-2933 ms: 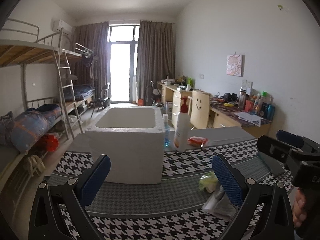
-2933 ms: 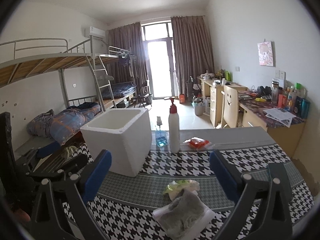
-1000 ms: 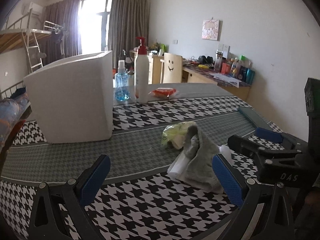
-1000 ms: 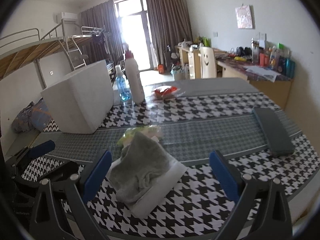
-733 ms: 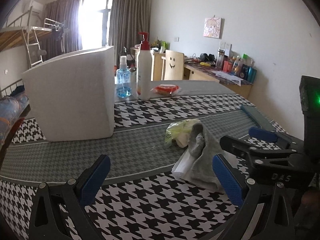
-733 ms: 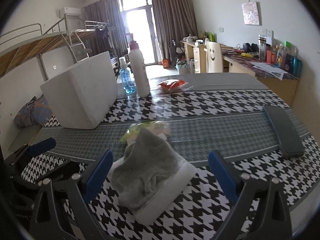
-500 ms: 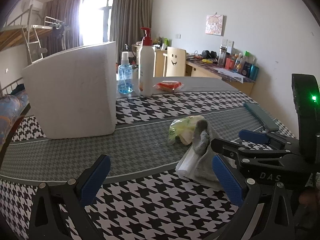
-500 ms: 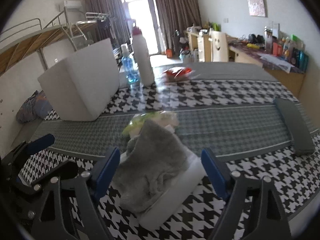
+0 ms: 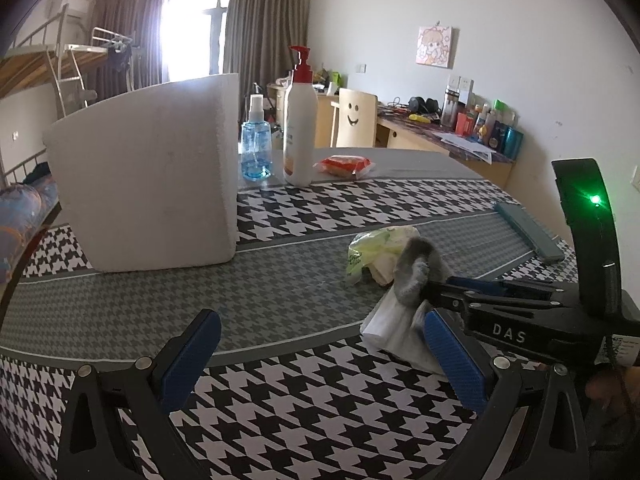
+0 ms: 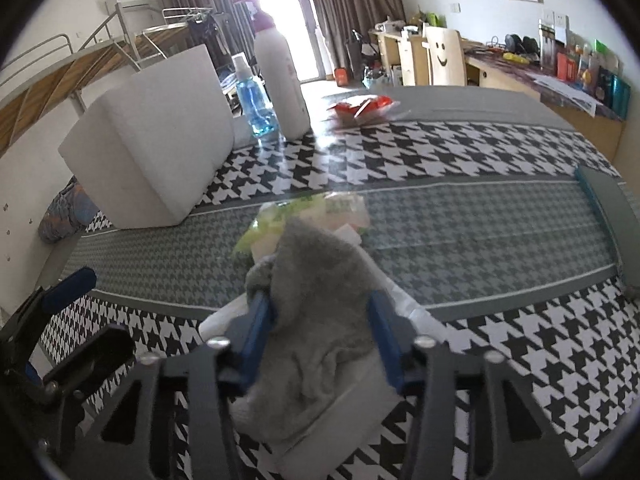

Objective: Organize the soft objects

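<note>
Jaws of right gripper (image 10: 320, 332) just closed, pinching grey cloth (image 10: 316, 280).

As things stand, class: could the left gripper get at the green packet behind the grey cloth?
Probably yes: the left gripper is open, and bare table lies before the green packet; the right gripper approaches from the side.

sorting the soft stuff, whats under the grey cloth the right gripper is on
The grey cloth lies on a white folded item, which rests on the houndstooth tablecloth. A green-and-white packet sits just behind. How far the white item runs beneath the cloth is covered.
</note>
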Action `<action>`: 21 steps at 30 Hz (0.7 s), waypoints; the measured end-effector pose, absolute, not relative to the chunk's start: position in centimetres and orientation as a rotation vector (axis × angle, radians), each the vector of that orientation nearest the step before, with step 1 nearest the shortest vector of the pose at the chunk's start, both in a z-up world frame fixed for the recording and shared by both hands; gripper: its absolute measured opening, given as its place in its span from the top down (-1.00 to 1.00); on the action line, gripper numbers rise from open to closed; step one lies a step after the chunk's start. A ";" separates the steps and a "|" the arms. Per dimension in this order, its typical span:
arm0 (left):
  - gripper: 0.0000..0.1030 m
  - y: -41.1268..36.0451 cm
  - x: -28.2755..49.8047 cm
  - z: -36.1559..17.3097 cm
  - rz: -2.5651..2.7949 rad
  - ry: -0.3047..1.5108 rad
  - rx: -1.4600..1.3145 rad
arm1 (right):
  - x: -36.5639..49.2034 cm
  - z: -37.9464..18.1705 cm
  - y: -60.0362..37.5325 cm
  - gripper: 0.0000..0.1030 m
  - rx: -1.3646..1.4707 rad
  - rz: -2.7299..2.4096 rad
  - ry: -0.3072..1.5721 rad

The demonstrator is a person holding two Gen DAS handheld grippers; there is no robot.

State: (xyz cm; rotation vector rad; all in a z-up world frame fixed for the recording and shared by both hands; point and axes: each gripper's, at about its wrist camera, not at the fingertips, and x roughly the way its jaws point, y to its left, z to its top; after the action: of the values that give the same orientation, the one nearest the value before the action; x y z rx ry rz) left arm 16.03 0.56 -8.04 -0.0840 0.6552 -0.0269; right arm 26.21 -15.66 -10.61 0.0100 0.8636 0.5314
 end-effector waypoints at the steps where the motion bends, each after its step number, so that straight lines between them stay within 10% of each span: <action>1: -0.98 0.5 16.1 -8.0 -0.031 0.655 -0.083 | 26.2 -10.7 -15.5 0.39 0.007 0.532 0.869; 6: -0.98 0.2 16.0 -8.1 -0.038 0.657 -0.076 | 26.1 -10.8 -15.7 0.72 0.016 0.533 0.873; 21: -0.98 -2.0 16.5 -8.5 -0.111 0.679 -0.044 | 24.5 -7.4 -18.6 0.84 0.050 0.494 0.748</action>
State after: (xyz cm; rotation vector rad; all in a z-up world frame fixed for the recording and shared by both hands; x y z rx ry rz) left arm 16.50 -2.01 -8.49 -0.0443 0.6787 -0.1113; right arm 24.51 -18.60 -7.42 0.0497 0.7476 0.4945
